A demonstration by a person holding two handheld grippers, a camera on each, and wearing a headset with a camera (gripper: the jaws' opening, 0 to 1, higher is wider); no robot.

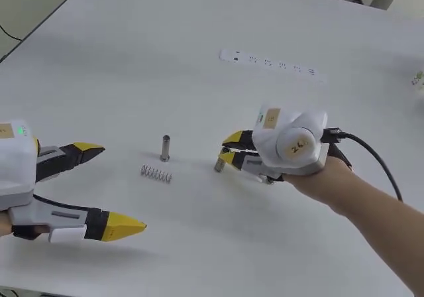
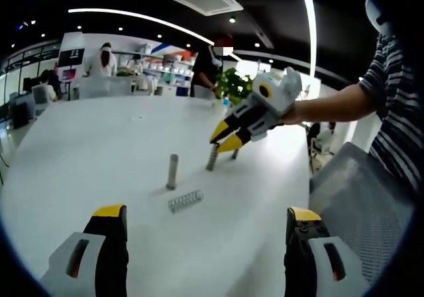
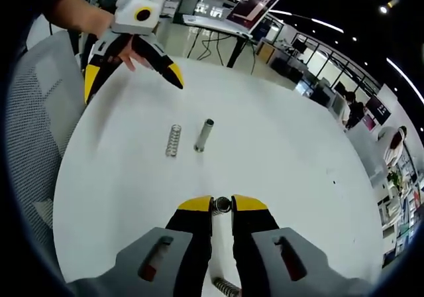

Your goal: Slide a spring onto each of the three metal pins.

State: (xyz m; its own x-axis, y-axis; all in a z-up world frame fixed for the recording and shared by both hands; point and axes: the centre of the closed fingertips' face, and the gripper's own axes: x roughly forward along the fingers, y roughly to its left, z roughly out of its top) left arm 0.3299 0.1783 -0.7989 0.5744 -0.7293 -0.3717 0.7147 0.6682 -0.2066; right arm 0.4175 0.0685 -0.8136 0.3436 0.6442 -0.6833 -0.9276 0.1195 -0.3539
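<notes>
White worktop [image 1: 199, 18], broad bare margins. Left tool [image 1: 119, 188] hovers level at the near-left edge, jaws wide apart. Right tool [image 1: 226, 146], mid-worktop, is clamped on 1 spring [image 2: 211, 158].

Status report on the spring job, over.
Left gripper open, hovering. Right gripper shut on upright spring. One pin bare, loose spring beside it. No obstruction seen.

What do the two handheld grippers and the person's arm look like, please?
The left gripper and the right gripper both have white housings and grey-and-black jaws ending in yellow tips. The right one carries a round tan label and a black cable. The left one shows a small green light. The person wears a short striped sleeve.
</notes>
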